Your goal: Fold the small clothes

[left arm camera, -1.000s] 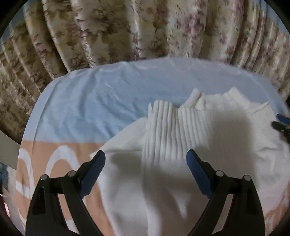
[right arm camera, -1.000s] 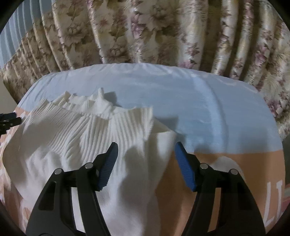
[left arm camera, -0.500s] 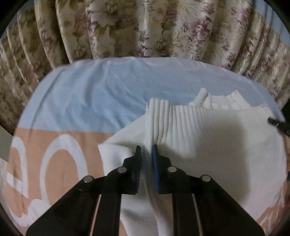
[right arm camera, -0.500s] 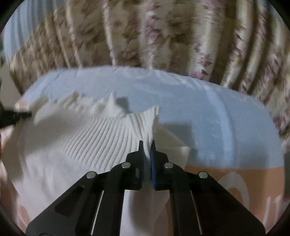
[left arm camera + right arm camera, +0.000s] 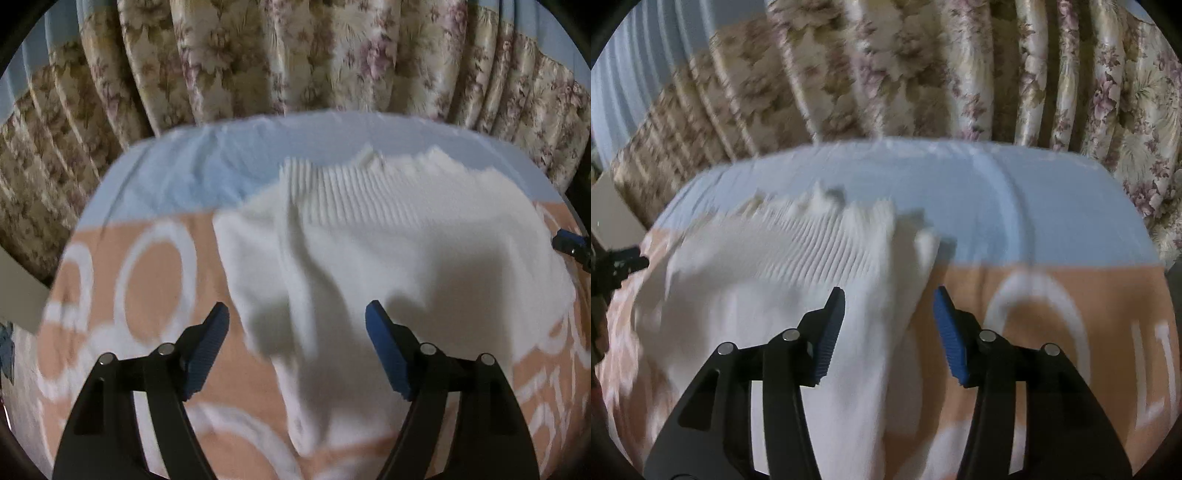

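Observation:
A small white knit garment [image 5: 388, 243] with a ribbed band along its far edge lies spread on the bed cover. My left gripper [image 5: 297, 319] hovers over its left part, jaws opening, blue pads apart and pressing nothing. In the right wrist view the same garment [image 5: 768, 288] fills the left half. My right gripper [image 5: 889, 301] sits over its right edge, jaws opening, with cloth below the gap but not pinched. The right gripper's tip [image 5: 570, 243] shows at the left view's right edge, and the left gripper's tip [image 5: 622, 258] at the right view's left edge.
The bed cover [image 5: 147, 288] is peach with white rings near me and pale blue [image 5: 1015, 206] farther off. Floral curtains [image 5: 295, 55] hang close behind the bed's far edge. A pale board [image 5: 18, 295] stands at the left.
Both grippers closed on the garment's ribbed corners half a second ago, then let go and spread. Both have drawn back toward me, and the garment lies lower and flatter.

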The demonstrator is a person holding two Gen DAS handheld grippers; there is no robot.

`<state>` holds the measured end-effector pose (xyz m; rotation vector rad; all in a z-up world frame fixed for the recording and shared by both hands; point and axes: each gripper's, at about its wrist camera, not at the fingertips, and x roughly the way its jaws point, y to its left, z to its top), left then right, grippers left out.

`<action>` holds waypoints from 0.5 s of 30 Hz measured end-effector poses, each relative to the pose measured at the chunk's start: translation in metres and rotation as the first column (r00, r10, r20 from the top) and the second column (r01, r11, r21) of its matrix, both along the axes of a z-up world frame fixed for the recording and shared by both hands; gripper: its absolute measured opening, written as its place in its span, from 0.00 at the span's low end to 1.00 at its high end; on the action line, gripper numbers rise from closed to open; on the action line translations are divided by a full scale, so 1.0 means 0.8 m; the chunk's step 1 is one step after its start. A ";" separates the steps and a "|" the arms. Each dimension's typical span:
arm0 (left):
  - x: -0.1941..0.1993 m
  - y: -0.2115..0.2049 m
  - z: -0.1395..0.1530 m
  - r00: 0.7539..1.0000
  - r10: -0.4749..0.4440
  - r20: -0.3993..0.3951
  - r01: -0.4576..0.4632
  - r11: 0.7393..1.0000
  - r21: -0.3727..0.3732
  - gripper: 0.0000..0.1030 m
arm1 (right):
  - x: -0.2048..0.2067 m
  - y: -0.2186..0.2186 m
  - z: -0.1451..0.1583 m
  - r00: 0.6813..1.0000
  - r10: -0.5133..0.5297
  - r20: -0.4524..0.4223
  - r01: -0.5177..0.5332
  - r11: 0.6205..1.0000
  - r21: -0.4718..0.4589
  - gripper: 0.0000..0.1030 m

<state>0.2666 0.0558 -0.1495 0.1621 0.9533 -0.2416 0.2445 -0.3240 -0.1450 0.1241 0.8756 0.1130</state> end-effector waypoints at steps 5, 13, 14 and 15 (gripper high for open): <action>-0.014 0.019 -0.034 0.992 0.046 -0.117 -0.059 0.993 -0.104 0.29 | -0.052 0.020 -0.024 0.997 -0.028 -0.074 0.030 0.999 0.024 0.47; -0.037 0.029 -0.034 0.993 0.079 -0.088 -0.087 0.992 -0.091 0.13 | -0.077 0.037 -0.015 1.000 -0.020 -0.019 0.020 1.000 0.006 0.11; -0.037 0.031 -0.038 0.992 0.082 -0.095 -0.091 0.991 -0.100 0.13 | -0.081 0.034 -0.011 1.000 -0.028 -0.009 0.028 1.000 0.011 0.10; -0.037 0.035 -0.040 0.992 0.083 -0.095 -0.093 0.990 -0.109 0.16 | -0.082 0.029 -0.013 0.999 -0.040 -0.017 0.040 0.999 0.019 0.10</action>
